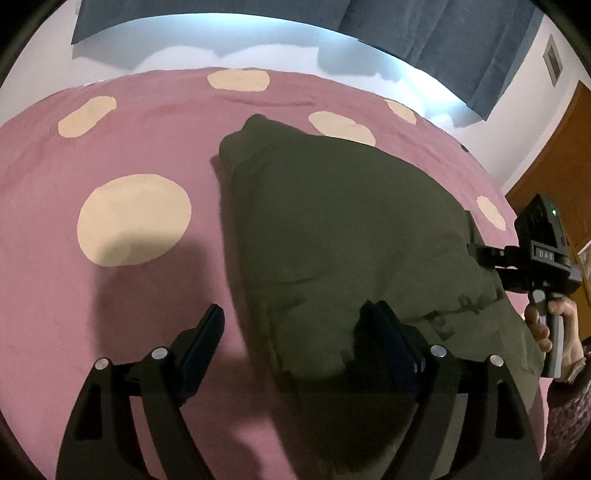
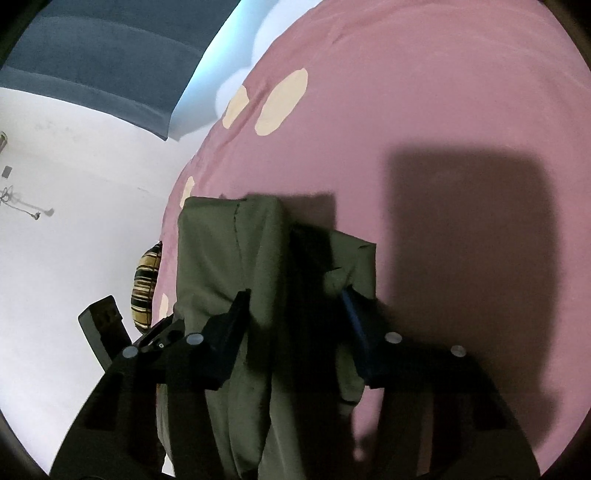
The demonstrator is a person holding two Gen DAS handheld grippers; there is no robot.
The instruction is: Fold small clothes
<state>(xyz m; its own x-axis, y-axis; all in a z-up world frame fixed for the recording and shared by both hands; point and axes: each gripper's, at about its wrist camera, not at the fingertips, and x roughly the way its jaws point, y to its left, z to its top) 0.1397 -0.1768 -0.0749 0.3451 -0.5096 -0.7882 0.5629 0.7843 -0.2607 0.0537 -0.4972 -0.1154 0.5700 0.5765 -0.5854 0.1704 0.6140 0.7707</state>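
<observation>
An olive-green garment (image 1: 343, 229) lies partly folded on a pink bedspread (image 1: 147, 302) with cream dots. My left gripper (image 1: 295, 317) is open; its right finger (image 1: 388, 332) rests on the garment's near edge, its left finger over bare bedspread. My right gripper shows in the left wrist view (image 1: 476, 251) at the garment's right edge, held by a hand. In the right wrist view the right gripper (image 2: 295, 295) is open, with the green garment (image 2: 229, 258) lying between and under its fingers.
The bed (image 2: 424, 110) drops off at its left edge in the right wrist view, with a striped cushion (image 2: 146, 288) beside it. Blue curtains (image 1: 443, 33) hang at the back. A brown door (image 1: 554, 155) stands at the right.
</observation>
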